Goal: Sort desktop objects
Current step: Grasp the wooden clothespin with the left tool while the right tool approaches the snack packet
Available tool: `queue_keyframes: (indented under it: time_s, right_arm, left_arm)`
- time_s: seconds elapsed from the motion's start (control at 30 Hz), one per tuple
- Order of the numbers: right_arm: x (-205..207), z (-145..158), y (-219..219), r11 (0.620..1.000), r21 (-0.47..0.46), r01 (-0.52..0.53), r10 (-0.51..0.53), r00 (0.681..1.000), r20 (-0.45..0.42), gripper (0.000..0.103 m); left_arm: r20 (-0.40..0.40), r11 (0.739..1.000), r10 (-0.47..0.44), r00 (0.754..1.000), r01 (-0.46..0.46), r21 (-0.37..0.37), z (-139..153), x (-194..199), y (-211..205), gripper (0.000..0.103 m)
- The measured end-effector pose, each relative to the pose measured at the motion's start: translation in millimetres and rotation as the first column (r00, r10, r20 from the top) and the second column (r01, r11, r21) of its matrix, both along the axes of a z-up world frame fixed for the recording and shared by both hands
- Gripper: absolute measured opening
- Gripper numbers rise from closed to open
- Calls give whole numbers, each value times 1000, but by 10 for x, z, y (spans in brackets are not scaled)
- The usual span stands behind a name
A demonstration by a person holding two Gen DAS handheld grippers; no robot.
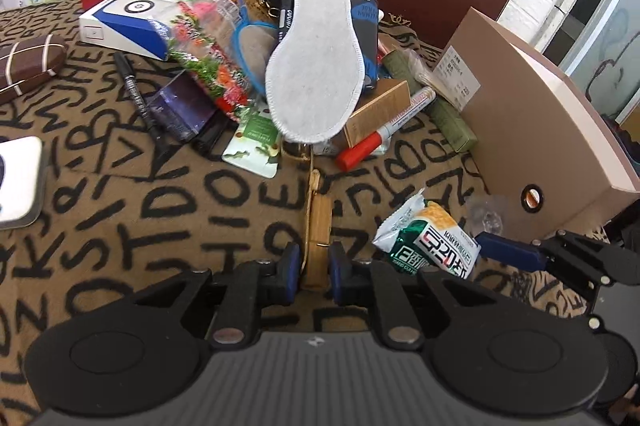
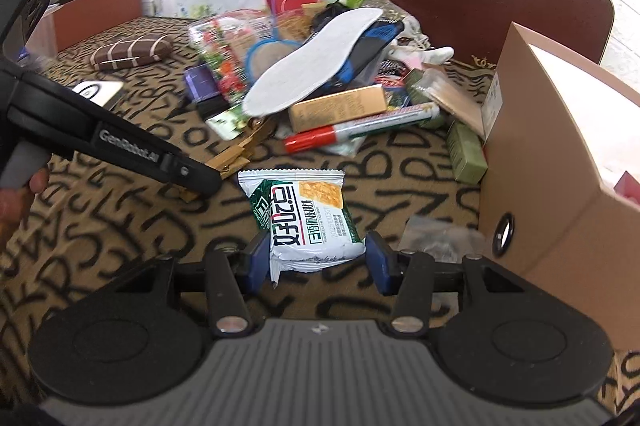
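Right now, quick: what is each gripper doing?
Left gripper: shut on the wooden clothespin.
Right gripper: open, jaws either side of the snack packet.

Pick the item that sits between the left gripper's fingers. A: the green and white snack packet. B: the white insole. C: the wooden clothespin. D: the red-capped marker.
C: in the left wrist view the wooden clothespin stands between the two blue pads of the left gripper, while the snack packet lies between the right gripper fingers.

Snack packet (image 2: 306, 216) between open right gripper (image 2: 316, 258)
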State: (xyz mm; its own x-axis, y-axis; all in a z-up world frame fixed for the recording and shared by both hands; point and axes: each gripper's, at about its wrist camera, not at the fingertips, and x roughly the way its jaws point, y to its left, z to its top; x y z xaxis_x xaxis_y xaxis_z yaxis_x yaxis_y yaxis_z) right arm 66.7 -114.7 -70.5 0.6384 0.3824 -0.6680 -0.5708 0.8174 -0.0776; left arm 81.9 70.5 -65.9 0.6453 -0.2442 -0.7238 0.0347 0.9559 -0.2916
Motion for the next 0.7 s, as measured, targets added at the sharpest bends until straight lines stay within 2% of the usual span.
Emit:
queue_keyframes:
  time_s: [0.03, 0.1, 0.2, 0.27, 0.47, 0.53, 0.6, 0.7]
  right_arm:
    - [1, -1, -1, 1000, 1, 1, -1, 1000, 0, 51]
    - [23, -3, 3, 1000, 6, 9, -9, 1000, -6, 53]
    - [51, -2, 18, 1000, 6, 6, -6, 1000, -12, 55]
    - [68, -6, 33, 1000, -1, 5, -5, 1000, -10, 58]
    - [113, -13, 50, 1000, -11, -15, 15, 1000, -5, 60]
    - [148, -16, 58, 1000, -3, -21, 21, 1000, -5, 60]
    - [183, -33, 66, 1000, 9, -23, 23, 1000, -11, 60]
    - [149, -20, 56, 999, 18, -46, 47, 998, -32, 55]
  left_arm:
    - [4, 1000, -2, 1000, 2, 1, 3, -2, -4, 19]
    - [3, 1000, -4, 1000, 4, 4, -1, 25, -31, 29]
    - [9, 999, -20, 1000, 20, 32, 1, 78, -105, 36]
    - [15, 998, -26, 1000, 25, 59, -6, 109, -151, 36]
    - [27, 997, -38, 999, 36, 71, -33, 137, -157, 36]
    - [31, 995, -47, 998, 44, 88, -40, 128, -164, 31]
    - [30, 992, -62, 998, 58, 115, -39, 112, -174, 22]
    - [13, 993, -76, 997, 75, 95, -19, 41, -74, 21]
